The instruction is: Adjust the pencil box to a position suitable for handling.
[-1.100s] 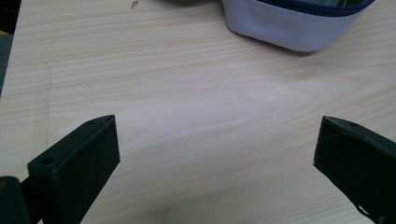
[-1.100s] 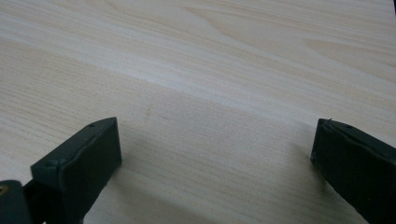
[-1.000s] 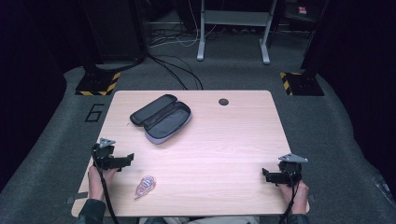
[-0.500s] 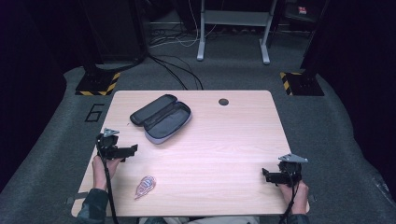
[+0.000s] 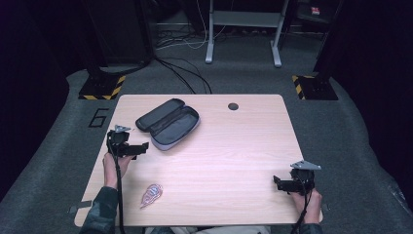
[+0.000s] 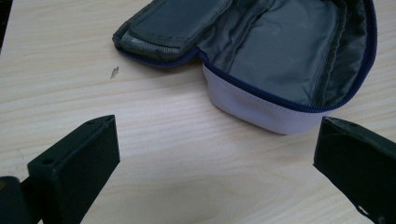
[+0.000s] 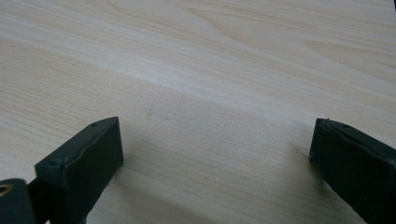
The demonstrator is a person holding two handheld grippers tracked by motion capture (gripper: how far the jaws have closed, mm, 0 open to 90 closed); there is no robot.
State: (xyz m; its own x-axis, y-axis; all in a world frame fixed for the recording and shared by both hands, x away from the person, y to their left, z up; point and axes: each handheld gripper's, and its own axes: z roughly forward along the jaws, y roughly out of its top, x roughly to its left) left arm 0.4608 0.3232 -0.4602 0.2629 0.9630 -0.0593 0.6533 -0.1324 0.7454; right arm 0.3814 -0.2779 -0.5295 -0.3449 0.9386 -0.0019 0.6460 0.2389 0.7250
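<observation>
An unzipped grey and lilac pouch (image 5: 170, 124) lies open on the wooden table (image 5: 229, 141), its flap folded out to the left. My left gripper (image 5: 144, 146) hovers just left of it, open, its jaws pointing at the pouch's near end. In the left gripper view the pouch (image 6: 280, 65) lies just beyond the spread jaws of that gripper (image 6: 215, 158), its grey lining showing, nothing between the jaws. My right gripper (image 5: 276, 182) rests low near the table's front right corner, open and empty; between its jaws (image 7: 212, 161) I see bare wood.
A small pinkish wrapped object (image 5: 151, 194) lies near the front left edge of the table. A round cable hole (image 5: 233, 106) sits near the far edge. Around the table are carpet, cables (image 5: 185, 78) and stand bases with hazard tape (image 5: 100, 87).
My left gripper has moved away from the front left edge, forward and to the right, up to the pouch. The right gripper has stayed still.
</observation>
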